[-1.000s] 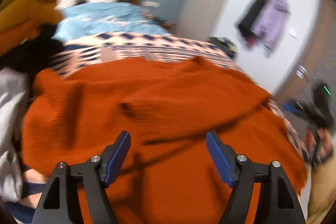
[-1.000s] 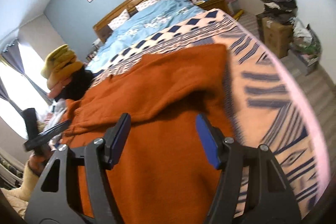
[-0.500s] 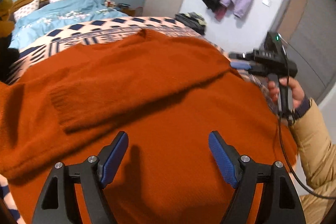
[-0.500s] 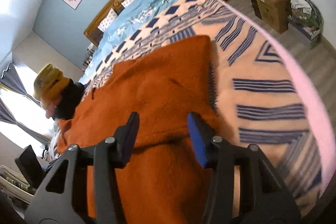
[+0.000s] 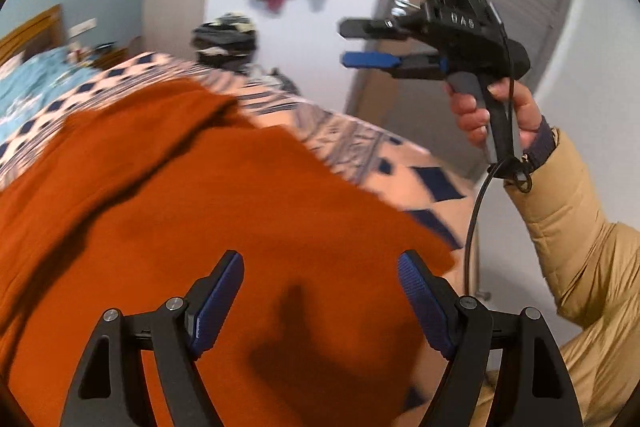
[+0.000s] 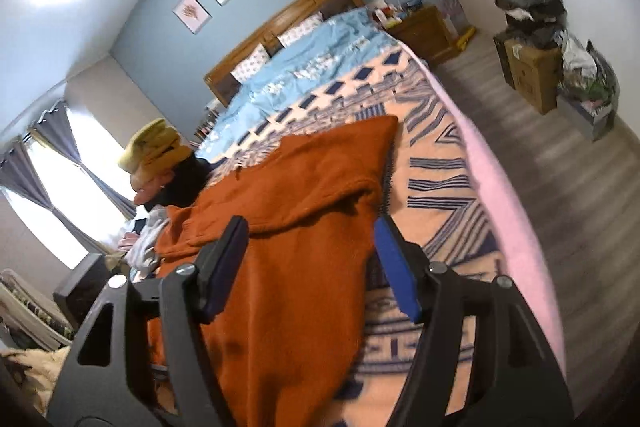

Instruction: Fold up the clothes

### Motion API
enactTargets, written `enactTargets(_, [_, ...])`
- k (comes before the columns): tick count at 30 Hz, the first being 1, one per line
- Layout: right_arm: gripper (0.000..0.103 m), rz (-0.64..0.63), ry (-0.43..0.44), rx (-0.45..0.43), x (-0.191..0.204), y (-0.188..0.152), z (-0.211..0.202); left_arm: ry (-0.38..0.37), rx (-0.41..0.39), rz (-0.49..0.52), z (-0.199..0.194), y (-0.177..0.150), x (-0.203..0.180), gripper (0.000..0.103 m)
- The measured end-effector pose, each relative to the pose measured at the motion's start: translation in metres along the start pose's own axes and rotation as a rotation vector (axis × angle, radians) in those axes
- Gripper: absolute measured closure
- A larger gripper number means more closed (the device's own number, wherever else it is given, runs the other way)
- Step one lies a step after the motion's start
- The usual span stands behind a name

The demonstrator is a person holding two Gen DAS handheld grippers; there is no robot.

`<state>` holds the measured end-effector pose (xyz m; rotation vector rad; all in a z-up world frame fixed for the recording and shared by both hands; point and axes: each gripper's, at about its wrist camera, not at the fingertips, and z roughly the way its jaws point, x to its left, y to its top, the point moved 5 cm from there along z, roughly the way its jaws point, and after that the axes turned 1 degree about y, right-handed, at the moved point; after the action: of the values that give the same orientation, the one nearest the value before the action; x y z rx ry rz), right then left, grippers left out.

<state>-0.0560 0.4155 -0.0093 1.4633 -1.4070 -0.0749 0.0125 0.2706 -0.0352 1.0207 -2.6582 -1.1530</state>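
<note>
While your left gripper hangs wide open over the orange sweater, holding nothing, your right gripper is also spread & empty, raised off to the side. Sweater lies flat on the patterned blanket, 1 sleeve folded across its body.

My right gripper is black with blue ribbed pads, silver screws, a green light and white lettering. A black cable trails below. My sleeve is tan and puffy, with a dark cuff.
</note>
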Motion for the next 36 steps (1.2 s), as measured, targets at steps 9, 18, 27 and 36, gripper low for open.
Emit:
enactTargets(9, [0.027, -0.016, -0.017, 0.026, -0.013, -0.001, -0.001, -0.024, 0.071, 0.016, 0.05, 0.011, -0.041, 0.018])
enactTargets(18, [0.027, 0.121, -0.013, 0.171, -0.056, 0.01, 0.109, -0.013, 0.031, -0.139, 0.029, -0.009, 0.0, 0.019])
enactTargets(27, [0.031, 0.164, -0.024, 0.218, -0.055, 0.019, 0.184, -0.025, -0.06, -0.32, -0.013, -0.026, 0.056, 0.018])
enactTargets(36, [0.082, 0.1, -0.18, 0.216, -0.044, 0.023, 0.191, -0.054, -0.121, -0.432, -0.037, -0.043, 0.085, 0.017])
